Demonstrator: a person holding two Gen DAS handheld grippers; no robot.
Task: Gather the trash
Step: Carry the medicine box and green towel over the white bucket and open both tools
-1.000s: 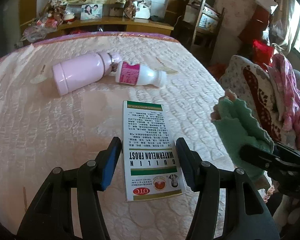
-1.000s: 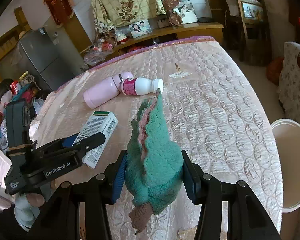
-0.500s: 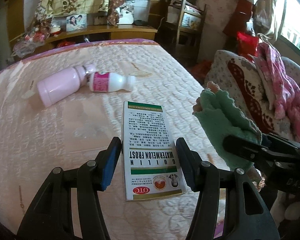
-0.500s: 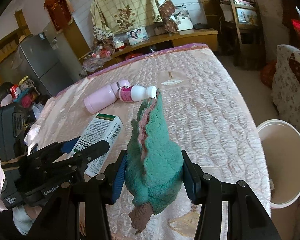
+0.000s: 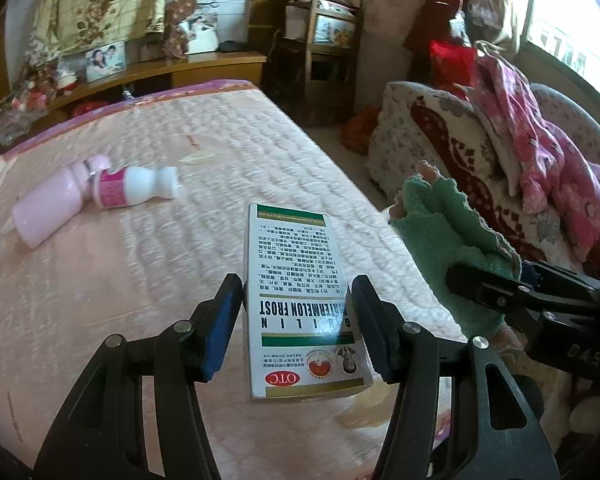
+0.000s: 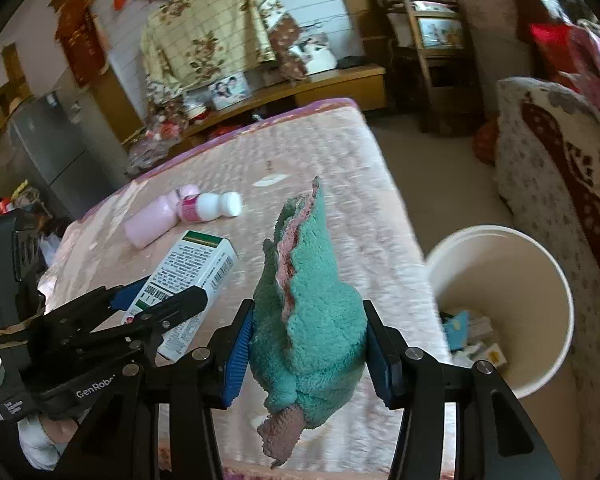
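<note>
My left gripper (image 5: 296,292) is shut on a white and green medicine box (image 5: 296,280), held above the pink quilted bed (image 5: 140,260). The box also shows in the right wrist view (image 6: 192,276), with the left gripper (image 6: 156,300) around it. My right gripper (image 6: 308,332) is shut on a green fluffy cloth (image 6: 312,300), which also shows in the left wrist view (image 5: 448,236). A white bin (image 6: 500,296) with some trash inside stands on the floor beside the bed, right of the cloth. A pink flask (image 5: 56,204) and a white bottle (image 5: 140,188) lie on the bed.
A patterned armchair (image 5: 460,152) with pink clothes stands right of the bed. A wooden shelf (image 5: 160,72) with a photo runs behind the bed. A wooden rack (image 5: 324,40) stands at the back. A small wrapper (image 5: 196,158) lies on the bed.
Both grippers have swung to the right with their loads. The white bin has come further into the right wrist view, and the bottles have drifted to the left.
</note>
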